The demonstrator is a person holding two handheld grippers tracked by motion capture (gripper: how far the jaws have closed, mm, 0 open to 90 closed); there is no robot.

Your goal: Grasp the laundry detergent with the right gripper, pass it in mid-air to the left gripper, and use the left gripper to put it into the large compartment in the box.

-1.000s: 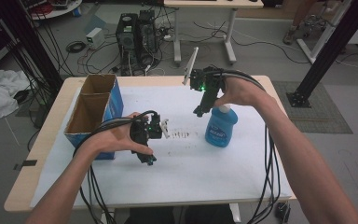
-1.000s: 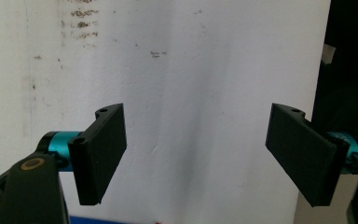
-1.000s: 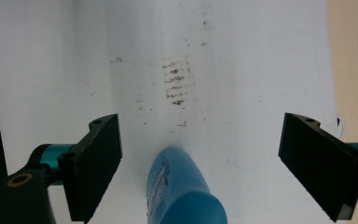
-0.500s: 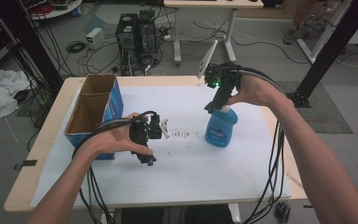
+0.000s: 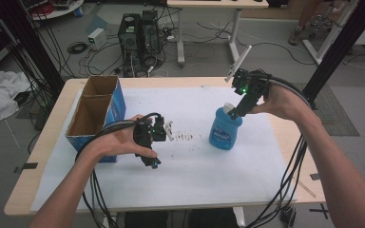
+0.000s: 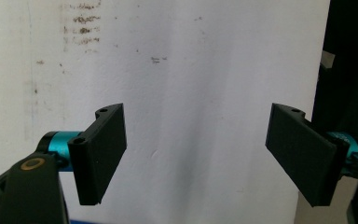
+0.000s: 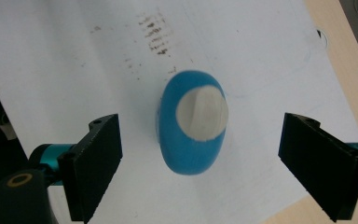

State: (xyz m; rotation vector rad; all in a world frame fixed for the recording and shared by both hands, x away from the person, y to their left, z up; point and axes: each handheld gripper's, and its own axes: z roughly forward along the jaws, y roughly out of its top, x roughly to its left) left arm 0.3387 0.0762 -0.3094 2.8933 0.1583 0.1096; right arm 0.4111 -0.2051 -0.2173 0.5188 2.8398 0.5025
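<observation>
White paper-covered table [image 5: 204, 175]: stiff, smooth, likely slippery blue bottle [image 7: 192, 126] upright between wide-open right gripper [image 7: 200, 170] jaws, best pinched across narrow flanks below cap [image 7: 202, 112]; left gripper [image 6: 196, 156] open, empty.

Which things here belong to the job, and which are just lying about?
In the job:
bottle, upright, cap on
right gripper, jaws open above the bottle, apart from it

Lying about:
box, open, at the table's left
left gripper, jaws open over bare paper
</observation>
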